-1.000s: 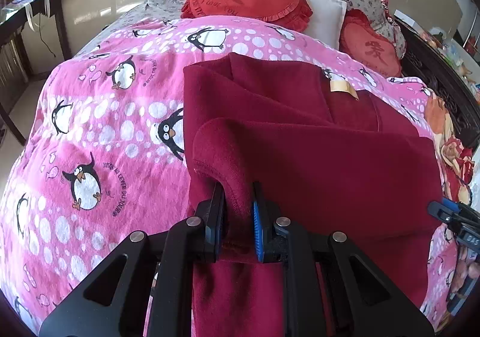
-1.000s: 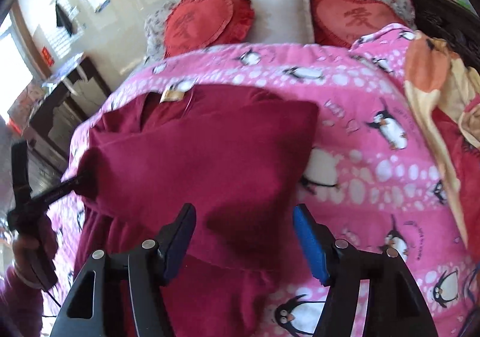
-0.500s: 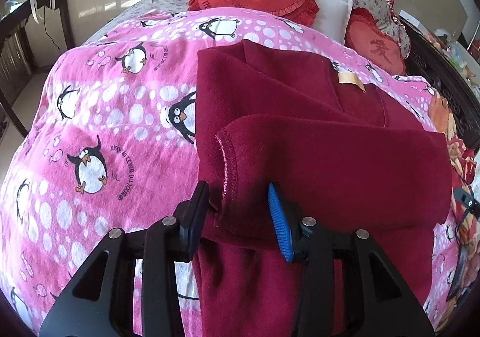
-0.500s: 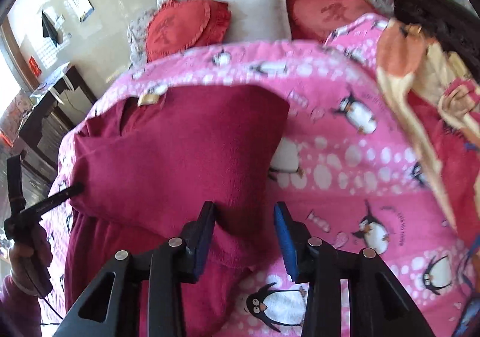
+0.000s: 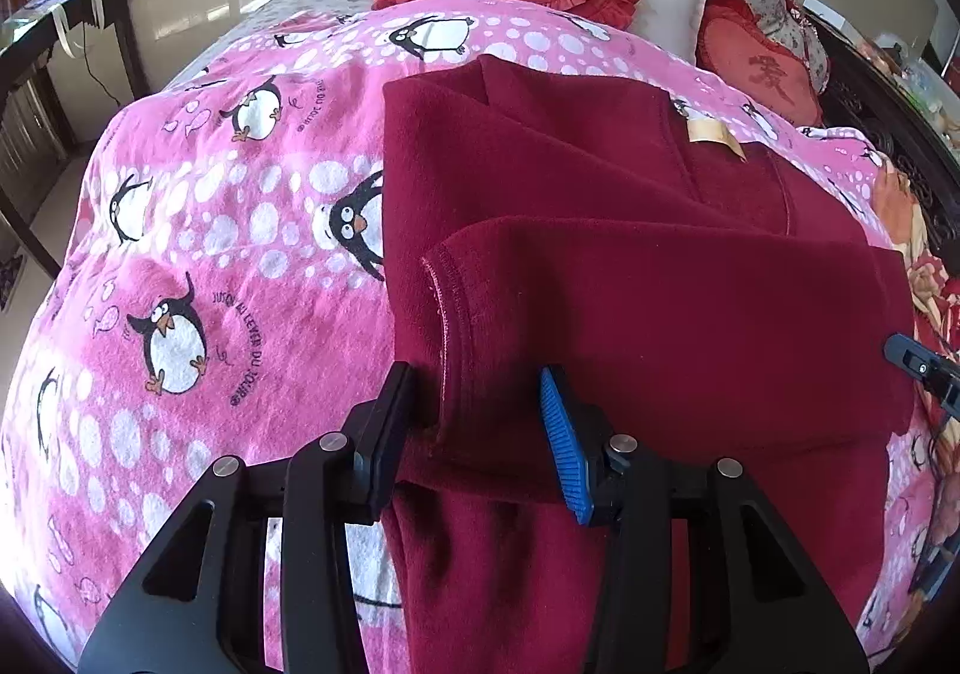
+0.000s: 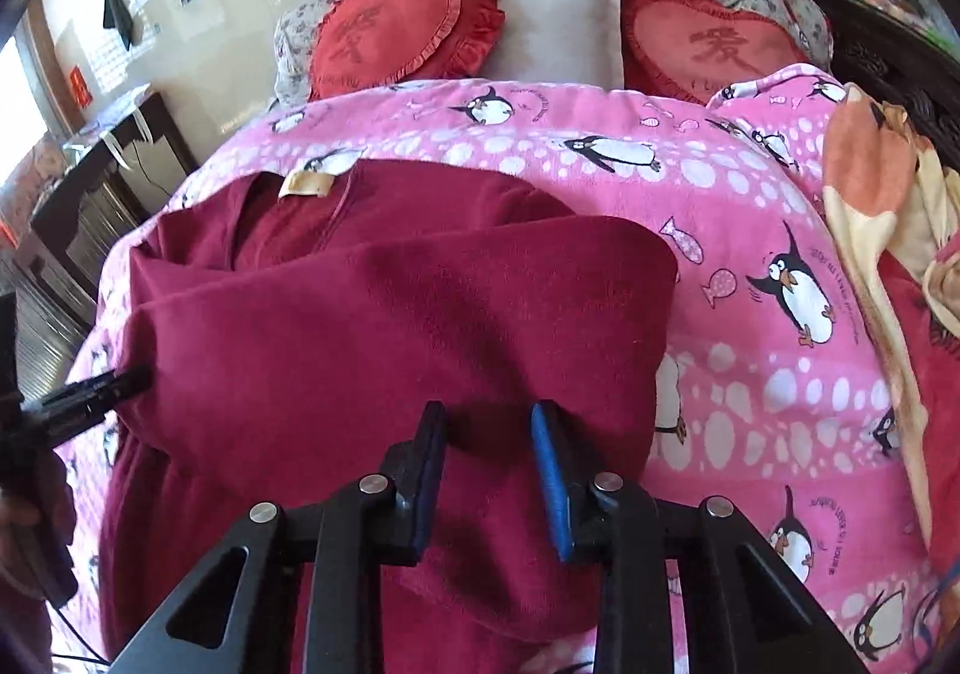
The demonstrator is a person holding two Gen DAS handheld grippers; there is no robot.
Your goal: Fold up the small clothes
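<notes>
1. Lying across the pink penguin blanket (image 5: 198, 230), the maroon garment (image 5: 630, 254) runs its long axis from the collar with its tan label (image 5: 711, 131) at 12 o'clock down to the hem end at 6 o'clock, where it passes out of both wrist views.

2. A sleeve (image 5: 660, 326) is folded crosswise over the body, running from about 3 o'clock to 9 o'clock in the left wrist view; its stitched cuff (image 5: 447, 326) ends at the garment's left edge.

3. The left gripper (image 5: 477, 434) has its jaws apart, having just been opening; the cuff end lies between them, and the pads do not seem to press it. From these tongs the garment's bulk spreads toward 12 to 2 o'clock.

4. The right gripper (image 6: 489, 470) sits at the near edge of the folded sleeve on the garment's right side. Its jaws have just been closing, with a ridge of maroon cloth between them; I cannot tell whether the pads already pinch it.

5. Each tong stands at one end of the crosswise fold, left at the cuff and right at the shoulder side, so each hand is nearest its own edge.

6. By my judgement, the next fold would turn on that long axis: hem brought from 6 toward 12 o'clock.
</notes>
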